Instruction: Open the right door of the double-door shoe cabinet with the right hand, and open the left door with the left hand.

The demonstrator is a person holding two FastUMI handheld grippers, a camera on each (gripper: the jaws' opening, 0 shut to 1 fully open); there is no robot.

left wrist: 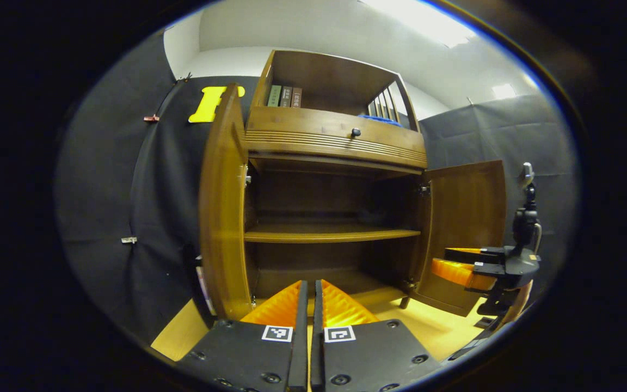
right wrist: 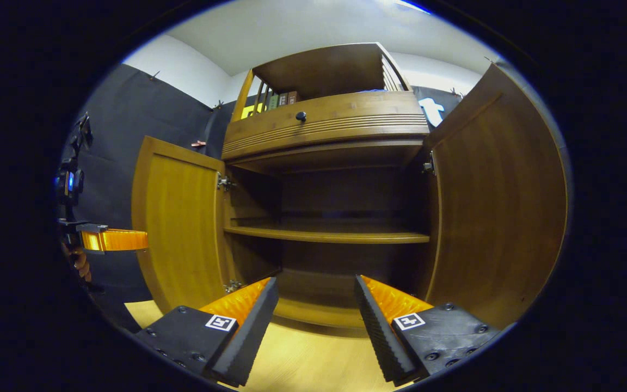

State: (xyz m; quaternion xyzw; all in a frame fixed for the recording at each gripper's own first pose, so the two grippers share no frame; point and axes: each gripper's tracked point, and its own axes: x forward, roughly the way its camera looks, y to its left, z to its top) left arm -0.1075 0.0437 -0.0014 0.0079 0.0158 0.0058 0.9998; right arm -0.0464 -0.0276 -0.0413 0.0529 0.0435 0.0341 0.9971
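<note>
Evidently both doors of the shoe cabinet (left wrist: 335, 163) stand swung outward, so the task reads as essentially done and the relation of interest is how each door lies from its own fingers. In the left gripper view, the left door (left wrist: 221, 207) shows nearly edge-on, upright, its long axis vertical, up and to the left of the left gripper (left wrist: 308, 310), apart from it and not touched. The left gripper's fingers (left wrist: 278, 307) are pressed together with only a thin slit between them and nothing held. In the right gripper view, the right door (right wrist: 498, 201) stands upright to the right of the right gripper (right wrist: 316, 316), its inner face turned toward the camera; the nearer finger lies close beside its lower edge, though contact cannot be judged. The right gripper's fingers (right wrist: 251, 305) are spread wide around empty air, pointing into the open lower compartment below the middle shelf (right wrist: 327, 235). Each gripper is the nearer one to its own door. The drawer (right wrist: 324, 122) with its small knob (right wrist: 301, 116) sits above the opening, and books (left wrist: 284, 96) stand in the top bay. Judged from these poses, any remaining move would be a withdrawal, or a push outward on a door's inner face if a wider opening is wanted.
</note>
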